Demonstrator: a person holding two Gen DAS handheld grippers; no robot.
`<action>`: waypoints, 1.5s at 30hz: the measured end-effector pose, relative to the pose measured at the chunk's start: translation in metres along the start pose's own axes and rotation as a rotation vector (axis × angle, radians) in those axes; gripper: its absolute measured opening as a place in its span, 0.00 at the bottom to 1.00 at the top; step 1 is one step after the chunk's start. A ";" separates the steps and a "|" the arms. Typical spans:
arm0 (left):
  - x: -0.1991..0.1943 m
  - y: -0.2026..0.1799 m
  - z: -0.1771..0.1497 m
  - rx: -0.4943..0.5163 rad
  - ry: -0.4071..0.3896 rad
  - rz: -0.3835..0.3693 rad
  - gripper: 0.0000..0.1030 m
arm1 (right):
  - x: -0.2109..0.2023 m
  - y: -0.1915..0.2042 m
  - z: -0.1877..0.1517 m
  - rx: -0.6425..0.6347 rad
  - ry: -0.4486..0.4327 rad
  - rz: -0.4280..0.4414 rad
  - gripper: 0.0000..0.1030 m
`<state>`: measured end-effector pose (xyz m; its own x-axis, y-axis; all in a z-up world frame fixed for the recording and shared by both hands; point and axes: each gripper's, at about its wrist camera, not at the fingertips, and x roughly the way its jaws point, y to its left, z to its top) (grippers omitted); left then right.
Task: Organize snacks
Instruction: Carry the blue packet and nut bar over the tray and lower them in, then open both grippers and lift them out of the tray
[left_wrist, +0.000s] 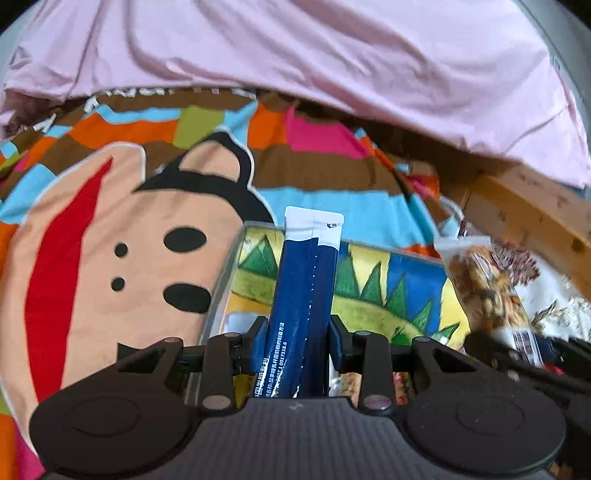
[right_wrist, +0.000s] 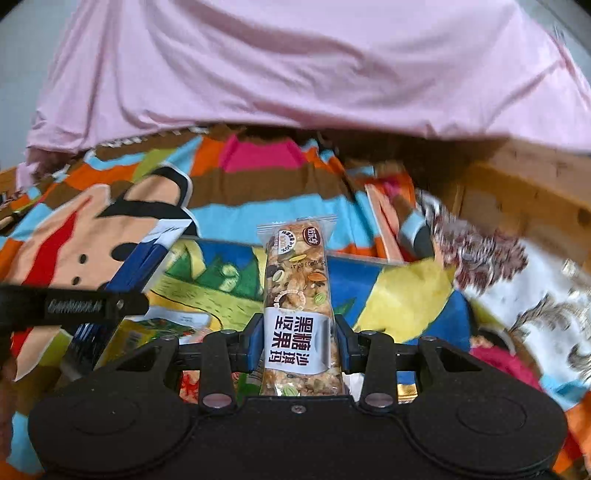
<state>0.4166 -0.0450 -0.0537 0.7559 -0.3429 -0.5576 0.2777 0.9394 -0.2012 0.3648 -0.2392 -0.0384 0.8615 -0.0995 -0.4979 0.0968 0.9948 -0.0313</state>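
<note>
My left gripper (left_wrist: 297, 341) is shut on a dark blue stick sachet (left_wrist: 306, 291) with a white top, held upright over a clear box (left_wrist: 221, 280) with a colourful painted picture under it. My right gripper (right_wrist: 300, 341) is shut on a nut bar (right_wrist: 297, 288) in a clear wrapper with a white label, held over the same box (right_wrist: 354, 258). The nut bar also shows at the right of the left wrist view (left_wrist: 487, 291). The blue sachet and left gripper show at the left of the right wrist view (right_wrist: 144, 258).
A bedspread with a cartoon monkey face (left_wrist: 122, 251) and bright stripes lies under everything. A pink sheet (left_wrist: 295, 55) is bunched up behind. A wooden bed edge (left_wrist: 528, 214) runs at the right, with a white patterned cloth (right_wrist: 535, 295) beside it.
</note>
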 end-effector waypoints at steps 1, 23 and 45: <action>0.003 0.000 -0.002 0.007 0.012 0.001 0.36 | 0.008 -0.002 0.000 0.016 0.021 -0.004 0.39; 0.025 -0.015 -0.010 0.143 0.110 0.007 0.46 | 0.029 -0.004 -0.010 0.046 0.104 -0.007 0.42; -0.039 -0.021 0.017 0.077 -0.055 0.012 0.91 | -0.041 -0.028 0.016 0.104 -0.054 -0.027 0.84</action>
<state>0.3911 -0.0514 -0.0137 0.7905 -0.3333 -0.5138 0.3114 0.9411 -0.1315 0.3351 -0.2635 -0.0035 0.8832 -0.1303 -0.4505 0.1695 0.9844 0.0475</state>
